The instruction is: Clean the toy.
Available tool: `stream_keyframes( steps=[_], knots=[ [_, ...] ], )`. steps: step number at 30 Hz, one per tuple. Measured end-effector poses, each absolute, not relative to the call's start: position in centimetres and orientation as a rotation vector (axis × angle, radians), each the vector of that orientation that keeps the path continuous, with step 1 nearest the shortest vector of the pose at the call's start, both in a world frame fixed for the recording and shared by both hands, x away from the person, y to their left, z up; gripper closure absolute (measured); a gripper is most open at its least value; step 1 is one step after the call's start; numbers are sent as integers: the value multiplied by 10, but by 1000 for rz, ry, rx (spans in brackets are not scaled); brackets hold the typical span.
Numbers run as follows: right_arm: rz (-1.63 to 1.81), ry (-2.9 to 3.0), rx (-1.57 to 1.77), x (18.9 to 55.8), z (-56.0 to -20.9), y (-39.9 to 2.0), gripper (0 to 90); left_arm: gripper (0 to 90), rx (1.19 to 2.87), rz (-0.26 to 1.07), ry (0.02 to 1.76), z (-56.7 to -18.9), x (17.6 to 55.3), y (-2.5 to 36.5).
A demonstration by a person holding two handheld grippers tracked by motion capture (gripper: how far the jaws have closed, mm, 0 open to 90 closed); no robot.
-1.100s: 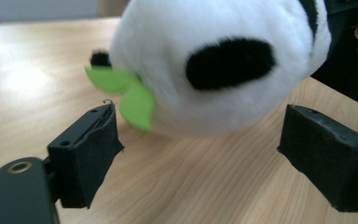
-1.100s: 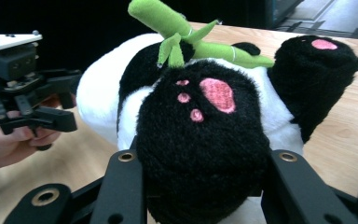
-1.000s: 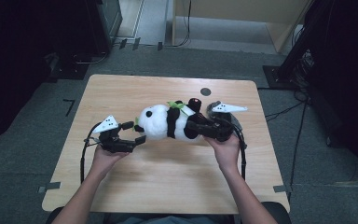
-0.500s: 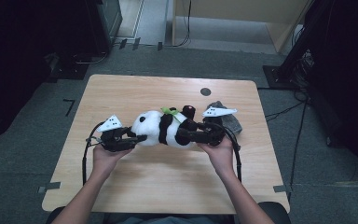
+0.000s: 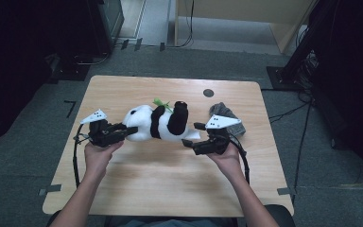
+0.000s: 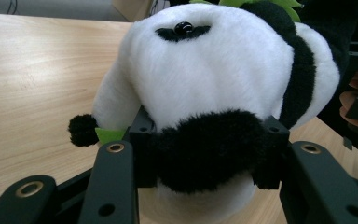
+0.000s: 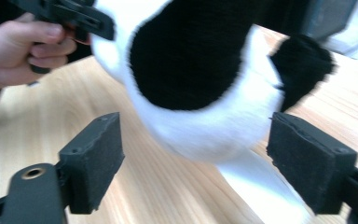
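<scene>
Wooden table (image 5: 137,189): light top with rounded corners, standing on grey carpet; a small dark round mark (image 5: 208,92) sits near its far edge.

Plush panda (image 5: 158,124): lies stretched left to right over the middle of the table, head to the left, one black limb raised upward, a green leaf piece at its far side. In the left gripper view its white head with a black eye patch and bead eye is seen upside down, close to the camera.

Grey cloth item (image 5: 223,113): crumpled on the table to the right of the panda, partly behind the right gripper's white plate; what it is cannot be told.

Left gripper (image 5: 131,131): held in the person's left hand (image 5: 97,156) at the left of the table, pointing right. Its jaws have just been closing and are now clenched on a black plush part at the panda's head end; in the left gripper view (image 6: 209,156) both pads press into the dark fur.

Right gripper (image 5: 192,135): held in the right hand (image 5: 227,158), pointing left at the panda's rear end. Its jaws have just been opening and stand released; in the right gripper view (image 7: 193,161) the white and black rear lies between the pads, which are clear of it on both sides.
</scene>
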State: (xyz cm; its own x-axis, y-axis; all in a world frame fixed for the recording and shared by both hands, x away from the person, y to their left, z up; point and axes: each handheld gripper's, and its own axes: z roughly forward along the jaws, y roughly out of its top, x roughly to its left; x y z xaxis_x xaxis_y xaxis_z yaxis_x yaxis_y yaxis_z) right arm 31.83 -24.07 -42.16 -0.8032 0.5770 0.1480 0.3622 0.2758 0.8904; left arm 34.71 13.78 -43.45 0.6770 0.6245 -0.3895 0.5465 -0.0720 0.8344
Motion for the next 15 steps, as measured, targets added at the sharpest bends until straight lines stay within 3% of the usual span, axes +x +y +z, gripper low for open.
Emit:
stream_keyframes(
  steps=[7,10,12,15],
  knots=[
    [1488,2368,832,321,-434,-221,71,509,1775,-54,931,-429,342,121],
    [1376,2385,849,321,-442,-219,134,509,1792,-66,928,-430,340,114],
    [1348,2372,881,321,-445,-220,231,497,1799,-48,920,-430,340,110],
    [1360,2359,921,323,-441,-225,369,385,1805,9,905,-432,339,107]
  ],
)
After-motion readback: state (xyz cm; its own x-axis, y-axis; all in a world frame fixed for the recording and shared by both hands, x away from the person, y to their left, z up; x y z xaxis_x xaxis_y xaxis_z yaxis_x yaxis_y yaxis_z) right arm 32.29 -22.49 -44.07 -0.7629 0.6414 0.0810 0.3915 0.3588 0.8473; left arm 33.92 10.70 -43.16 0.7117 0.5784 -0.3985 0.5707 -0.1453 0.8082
